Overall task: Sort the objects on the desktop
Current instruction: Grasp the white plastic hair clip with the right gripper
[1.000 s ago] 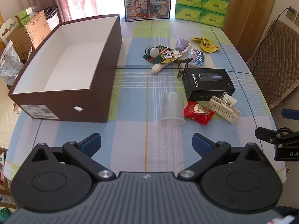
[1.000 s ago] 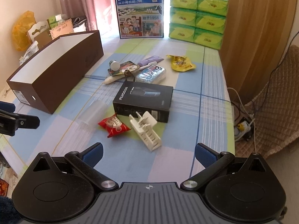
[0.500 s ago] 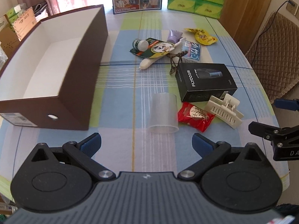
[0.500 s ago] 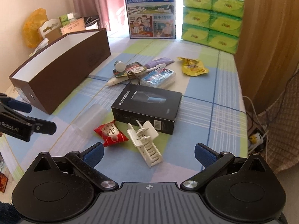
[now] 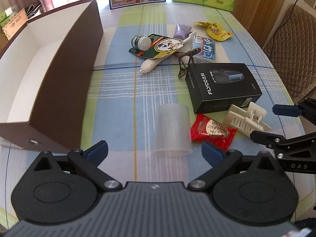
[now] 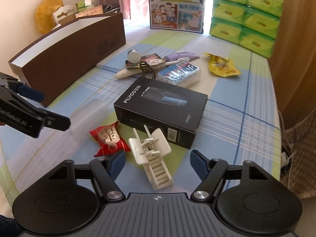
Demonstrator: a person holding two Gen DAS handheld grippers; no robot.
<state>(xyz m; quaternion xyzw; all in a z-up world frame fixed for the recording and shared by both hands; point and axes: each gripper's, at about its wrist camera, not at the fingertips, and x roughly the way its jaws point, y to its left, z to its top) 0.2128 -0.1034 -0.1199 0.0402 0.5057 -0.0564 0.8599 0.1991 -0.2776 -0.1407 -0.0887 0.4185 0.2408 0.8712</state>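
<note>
Translucent plastic marks the cup (image 5: 172,130) that lies on its side on the checked tablecloth (image 5: 122,90), its open mouth toward the left gripper (image 5: 155,150), whose blue-tipped jaws stand spread wide on either side of it without touching. Just beside the cup on the right lies a red snack packet (image 5: 212,131), and next to that a cream-white hair claw clip (image 5: 246,118), with a black FLYCO box (image 5: 223,85) resting flat directly behind both. The right gripper (image 6: 158,164) hangs low over the clip (image 6: 152,154), jaws likewise parted, the clip lying between the two blue fingertips (image 6: 116,163) while the near corner of the red packet (image 6: 109,138) sits close to the left one. Farther up the table a loose cluster gathers: a green-labelled card with a small capped jar (image 5: 141,42), a white pen-shaped tube (image 5: 152,64), a purple tube (image 5: 181,30), a dark braided cord (image 5: 184,59), a blue tissue pack (image 5: 205,48) and a yellow snack wrapper (image 5: 215,31). A long brown cardboard box (image 5: 65,79) with a white interior stands open along the left side of the table, well apart from the cluster. At the far edge, a milk carton case (image 6: 176,6) printed with cartoon figures stands upright beside stacked green tissue packs (image 6: 246,17), and a quilted brown chair (image 5: 292,49) sits off the table's right side.
</note>
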